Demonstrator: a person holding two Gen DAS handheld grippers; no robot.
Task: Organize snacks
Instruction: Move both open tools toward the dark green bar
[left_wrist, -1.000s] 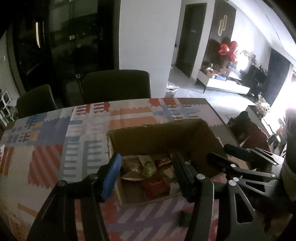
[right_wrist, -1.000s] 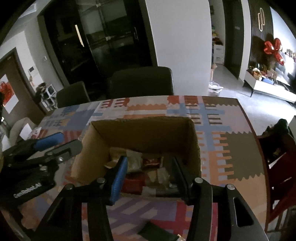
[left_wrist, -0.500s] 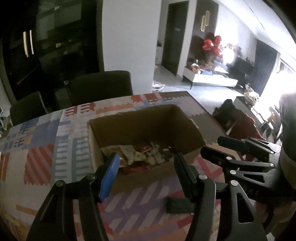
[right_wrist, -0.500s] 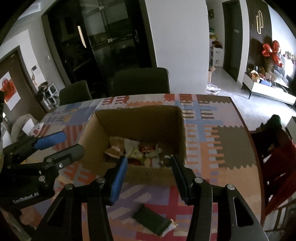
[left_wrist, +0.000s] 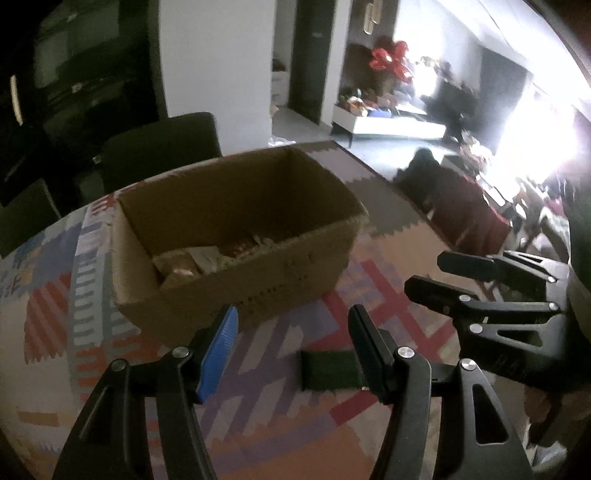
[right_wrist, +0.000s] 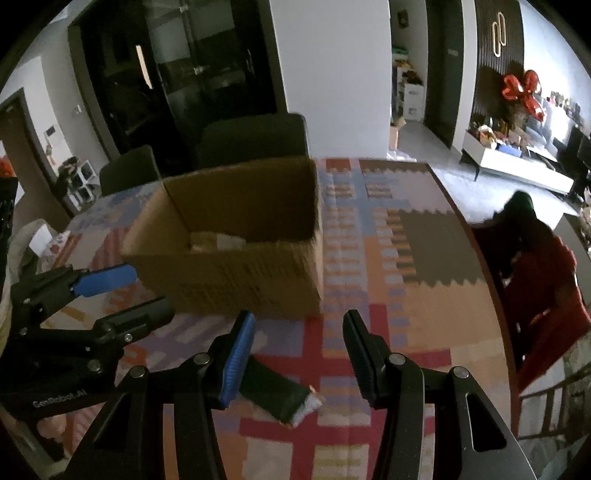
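Below, spread across both views, a table (right_wrist: 424, 258) under a patchwork cloth of red, orange, blue, lilac and grey blocks with zigzag seams. Beyond its far edge, two dark chairs (right_wrist: 255, 138), half hidden by the box. Off its right edge, a red chair (right_wrist: 543, 280) draped in something dark.

Next in size, an open cardboard box (left_wrist: 236, 240), brown and upright, toward the far left part of the table, well in from the near edge. Inside, low against the box's left wall, a jumble of snack packets (left_wrist: 199, 258), pale and brownish; individual wrappers too blurred to tell apart.

Then the left gripper (left_wrist: 291, 343), hovering over the near part of the table just in front of the box's near wall, jaws spread and empty, one blue pad, one black. Beside it, toward the right edge, the right gripper (right_wrist: 299, 343), jaws likewise apart, nothing pinched.

Smallest, a dark green snack packet (right_wrist: 273, 393), flat on the cloth near the near edge, apart from the box, its torn whitish end toward the right edge. Seen from the right wrist, partly behind the blue pad; from the left wrist (left_wrist: 328, 369), partly behind the black finger. Untouched by either pair of jaws.
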